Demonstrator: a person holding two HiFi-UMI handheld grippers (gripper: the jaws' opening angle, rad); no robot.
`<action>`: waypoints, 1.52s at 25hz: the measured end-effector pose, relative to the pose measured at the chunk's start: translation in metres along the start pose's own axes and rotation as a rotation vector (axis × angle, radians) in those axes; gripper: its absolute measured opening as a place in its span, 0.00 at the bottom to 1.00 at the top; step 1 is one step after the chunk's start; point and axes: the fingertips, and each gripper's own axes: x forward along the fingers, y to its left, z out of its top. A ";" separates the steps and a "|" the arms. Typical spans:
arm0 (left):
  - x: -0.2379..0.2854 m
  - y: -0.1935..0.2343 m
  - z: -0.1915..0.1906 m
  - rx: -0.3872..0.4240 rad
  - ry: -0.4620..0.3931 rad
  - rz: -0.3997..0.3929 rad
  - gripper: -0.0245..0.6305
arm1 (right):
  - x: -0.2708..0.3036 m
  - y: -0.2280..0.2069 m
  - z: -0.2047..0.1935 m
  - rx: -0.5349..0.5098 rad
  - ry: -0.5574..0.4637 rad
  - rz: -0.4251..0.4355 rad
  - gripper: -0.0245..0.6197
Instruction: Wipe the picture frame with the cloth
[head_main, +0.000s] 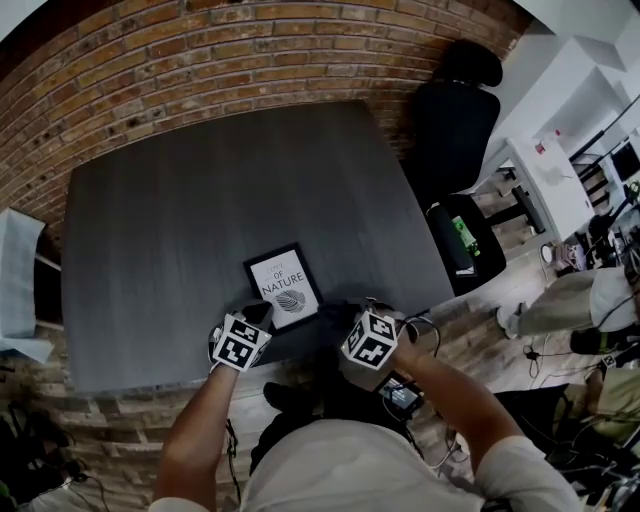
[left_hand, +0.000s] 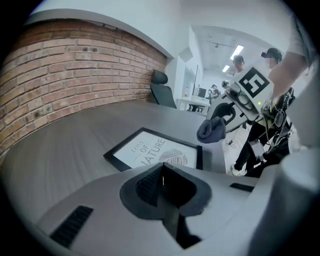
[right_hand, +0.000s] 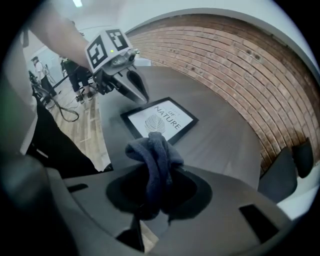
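**Head view.** The frame (head_main: 284, 287) is shown flat at lower centre, near the table (head_main: 180, 200) edge. The left gripper (head_main: 260, 314) is placed at its lower left corner.

**Left gripper view.** The jaws are pressed together on nothing. At right, the cloth (left_hand: 214, 131) is carried by the right gripper (left_hand: 223, 120), clear of the frame.

**Right gripper view.** The jaws are pinched on the bunched cloth.

**Risk.** The glass could be scraped by hard tips through so small a wad, and an unpinned frame could be pushed off the edge.

The black rectangular picture frame (head_main: 284, 286) lies flat on the dark wooden table (head_main: 180, 220), just ahead of the left gripper (right_hand: 141, 96) — the right gripper (right_hand: 152, 196), dark bunched cloth (right_hand: 155, 150) in its jaws, is to its right, seemingly over the table's edge.
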 end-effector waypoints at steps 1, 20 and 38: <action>-0.005 0.000 0.006 -0.017 -0.030 0.003 0.05 | -0.004 -0.006 -0.001 0.030 -0.007 -0.012 0.20; -0.118 -0.031 0.047 -0.235 -0.386 0.032 0.05 | -0.083 -0.027 -0.001 0.384 -0.186 -0.123 0.20; -0.246 -0.103 0.072 -0.404 -0.664 0.093 0.05 | -0.206 0.011 0.032 0.437 -0.534 -0.055 0.21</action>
